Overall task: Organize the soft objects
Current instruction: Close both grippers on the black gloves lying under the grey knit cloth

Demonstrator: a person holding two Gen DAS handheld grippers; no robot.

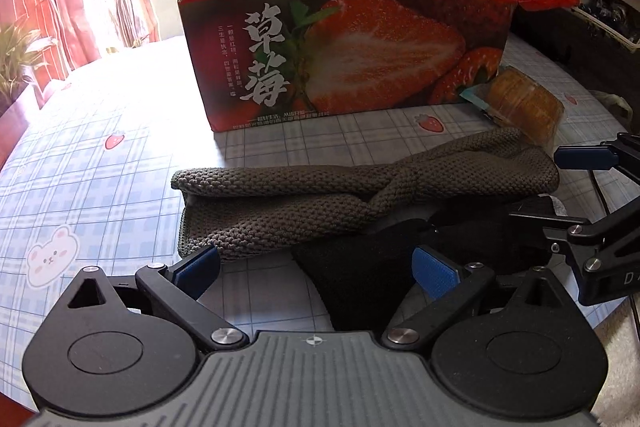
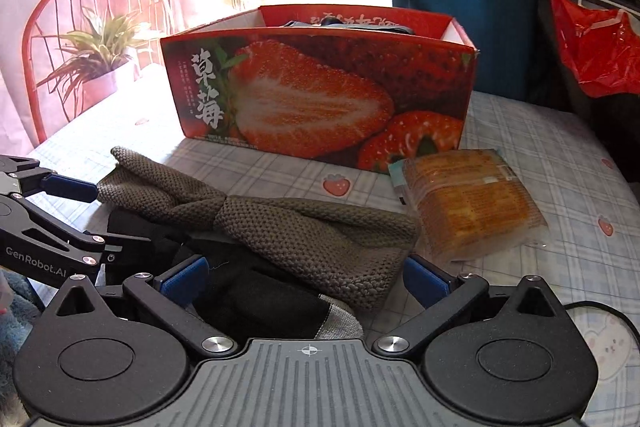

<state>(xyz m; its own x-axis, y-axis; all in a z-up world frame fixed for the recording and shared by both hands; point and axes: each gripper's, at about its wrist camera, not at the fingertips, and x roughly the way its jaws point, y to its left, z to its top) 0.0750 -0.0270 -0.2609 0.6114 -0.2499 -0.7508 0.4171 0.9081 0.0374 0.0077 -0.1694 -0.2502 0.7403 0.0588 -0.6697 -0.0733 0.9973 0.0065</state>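
Jaws of left gripper (image 1: 316, 271) and right gripper (image 2: 306, 277) stand wide, holding nothing. Knitted headband (image 1: 320, 195) lies over black cloth (image 1: 360, 279) on tabletop (image 1: 100, 155); box (image 1: 344, 55) behind. Only right view shows the sock's grey toe (image 2: 340, 323).

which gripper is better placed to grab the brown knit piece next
Probably the right gripper: its open jaws already straddle the brown knit piece. The left gripper, also open, faces mostly black fabric.
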